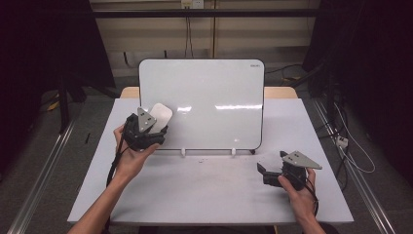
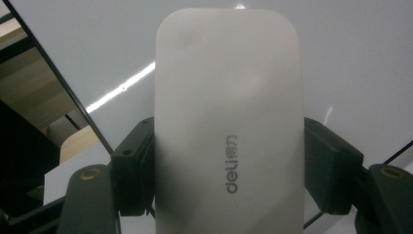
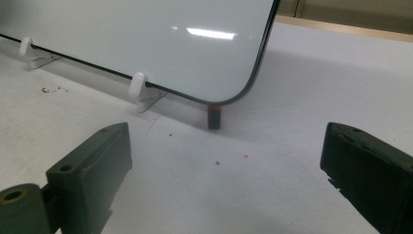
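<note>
Eraser (image 2: 228, 131), white and rounded, is what we see pinched between the jaws of the left gripper (image 1: 155, 127), against the whiteboard (image 1: 209, 97) near the surface's (image 1: 204, 195) far left corner. Our right gripper (image 1: 265, 173) rests near the right edge, jaws spread, nothing between them.

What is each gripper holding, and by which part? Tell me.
The left gripper holds a white whiteboard eraser, jaws clamped on its long sides near the lower end. The right gripper holds nothing.

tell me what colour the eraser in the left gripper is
White, with grey "deli" lettering. The whiteboard eraser shows best in the left gripper view.
</note>
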